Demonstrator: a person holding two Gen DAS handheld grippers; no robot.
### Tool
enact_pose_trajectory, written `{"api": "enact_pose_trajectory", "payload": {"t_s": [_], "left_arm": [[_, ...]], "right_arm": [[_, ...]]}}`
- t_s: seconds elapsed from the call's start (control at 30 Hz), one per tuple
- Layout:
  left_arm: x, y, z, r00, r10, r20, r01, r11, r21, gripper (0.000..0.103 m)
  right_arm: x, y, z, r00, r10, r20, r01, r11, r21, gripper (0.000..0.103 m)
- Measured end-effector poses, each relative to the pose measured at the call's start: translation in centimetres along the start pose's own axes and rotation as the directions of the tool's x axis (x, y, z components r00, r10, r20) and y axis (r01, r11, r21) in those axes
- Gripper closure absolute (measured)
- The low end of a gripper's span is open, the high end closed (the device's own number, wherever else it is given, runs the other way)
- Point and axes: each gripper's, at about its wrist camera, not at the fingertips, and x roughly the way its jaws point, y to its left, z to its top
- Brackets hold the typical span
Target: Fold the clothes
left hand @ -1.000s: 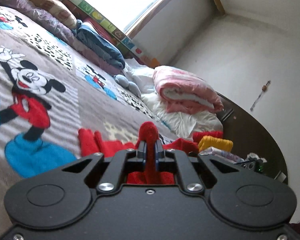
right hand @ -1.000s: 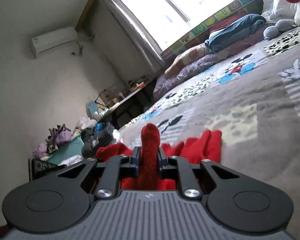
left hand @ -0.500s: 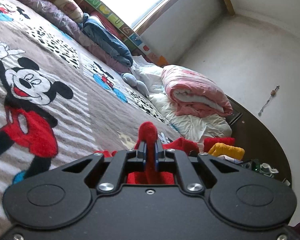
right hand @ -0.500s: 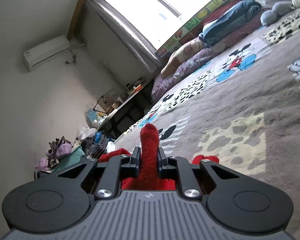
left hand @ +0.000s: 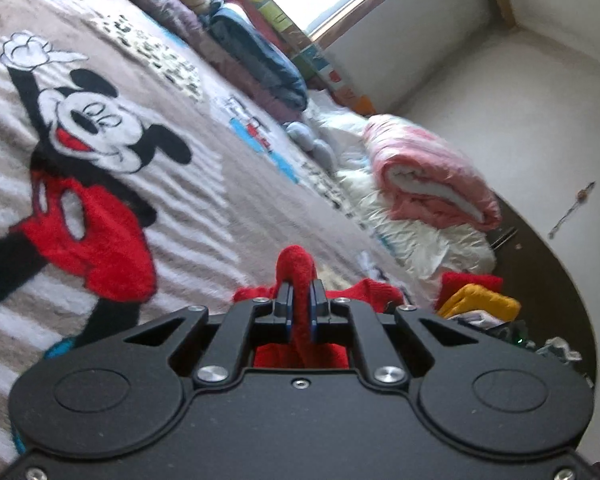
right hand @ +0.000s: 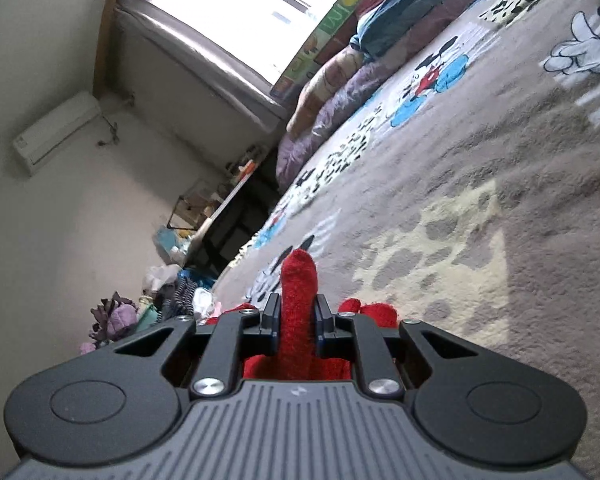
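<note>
Both grippers carried farther over blanket (left hand: 228,200), left gripper (left hand: 300,304) and right gripper (right hand: 298,312) clamping red garment (left hand: 296,264).

Far less red garment (right hand: 370,310) beyond either tool than a second ago.

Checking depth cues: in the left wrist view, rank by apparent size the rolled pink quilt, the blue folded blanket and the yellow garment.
1. Rolled pink quilt
2. Blue folded blanket, though it lies farther off, so its true size is unsure
3. Yellow garment, partly hidden

Left gripper (left hand: 300,300) fingers clamped, right gripper (right hand: 298,312) fingers clamped
</note>
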Motion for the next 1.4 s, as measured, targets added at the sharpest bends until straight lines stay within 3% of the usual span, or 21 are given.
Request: {"api": "enact_pose_trajectory", "payload": {"t_s": [0.1, 0.17, 0.27, 0.37, 0.5, 0.53, 0.57, 0.6, 0.77, 0.83, 0.93, 1.0, 1.1, 1.27, 1.4], "left_arm": [[0.3, -0.1, -0.2, 1.0, 0.023, -0.015, -0.023, 1.0, 0.007, 0.098], [0.5, -0.4, -0.3, 0.999, 0.05, -0.02, -0.05, 0.999, 0.021, 0.097], [0.3, -0.8, -0.3, 0.996, 0.094, -0.002, -0.094, 0.995, 0.041, 0.081], [-0.4, -1.8, -0.2, 0.993, 0.114, 0.043, -0.117, 0.99, 0.078, 0.079], [-1.6, -4.8, -0.3, 0.99, 0.105, 0.095, -0.124, 0.965, 0.233, 0.077], [-1.9, -5.7, -0.6, 0.992, 0.082, 0.09, -0.105, 0.954, 0.281, 0.072], [-2.1, -6.5, -0.9, 0.995, 0.06, 0.085, -0.085, 0.941, 0.328, 0.058], [-2.3, -7.3, -1.2, 0.996, 0.04, 0.076, -0.065, 0.926, 0.372, 0.055], [-2.5, -9.4, -3.1, 1.0, 0.007, 0.004, -0.008, 0.853, 0.522, 0.055], [-2.3, -9.4, -3.8, 1.0, 0.013, -0.026, 0.003, 0.836, 0.549, 0.055], [-1.4, -9.1, -4.8, 0.996, 0.056, -0.066, -0.006, 0.807, 0.59, 0.055], [-0.7, -8.8, -5.3, 0.992, 0.094, -0.087, -0.021, 0.79, 0.613, 0.055], [0.0, -8.5, -5.9, 0.985, 0.136, -0.106, -0.037, 0.769, 0.638, 0.054], [1.2, -8.0, -6.5, 0.976, 0.178, -0.122, -0.054, 0.748, 0.662, 0.053], [-0.2, -9.1, -6.4, 0.984, 0.152, -0.089, -0.053, 0.736, 0.675, 0.055]], "right_arm": [[0.3, -0.5, -0.2, 1.0, -0.026, -0.008, 0.026, 0.999, 0.027, 0.082], [0.3, -0.8, -0.3, 0.999, -0.051, -0.005, 0.051, 0.998, 0.039, 0.073], [0.3, -0.9, -0.4, 0.996, -0.091, 0.005, 0.091, 0.995, 0.045, 0.062], [-0.3, -0.5, -0.4, 0.992, -0.118, 0.045, 0.117, 0.993, 0.027, 0.059], [-1.9, 0.9, 0.0, 0.981, -0.16, 0.108, 0.167, 0.984, -0.055, 0.051], [-2.3, 1.7, 0.0, 0.979, -0.166, 0.116, 0.18, 0.977, -0.116, 0.051], [-2.5, 2.8, -0.3, 0.981, -0.163, 0.103, 0.181, 0.964, -0.197, 0.051], [-2.8, 3.9, -0.6, 0.983, -0.161, 0.09, 0.18, 0.944, -0.276, 0.051], [-3.9, 8.7, -3.4, 0.988, -0.153, -0.004, 0.119, 0.784, -0.609, 0.05], [-4.1, 9.8, -5.1, 0.986, -0.159, -0.051, 0.08, 0.718, -0.692, 0.05], [-3.4, 11.2, -6.3, 0.988, -0.134, -0.08, 0.027, 0.652, -0.758, 0.05], [-2.9, 11.6, -6.3, 0.988, -0.117, -0.101, -0.002, 0.643, -0.766, 0.05], [-1.7, 11.1, -6.8, 0.977, -0.157, -0.144, -0.015, 0.624, -0.781, 0.047], [-0.7, 9.8, -6.7, 0.963, -0.185, -0.195, -0.019, 0.677, -0.736, 0.044], [-0.5, 9.5, -6.6, 0.957, -0.192, -0.216, -0.022, 0.697, -0.717, 0.044]]}}
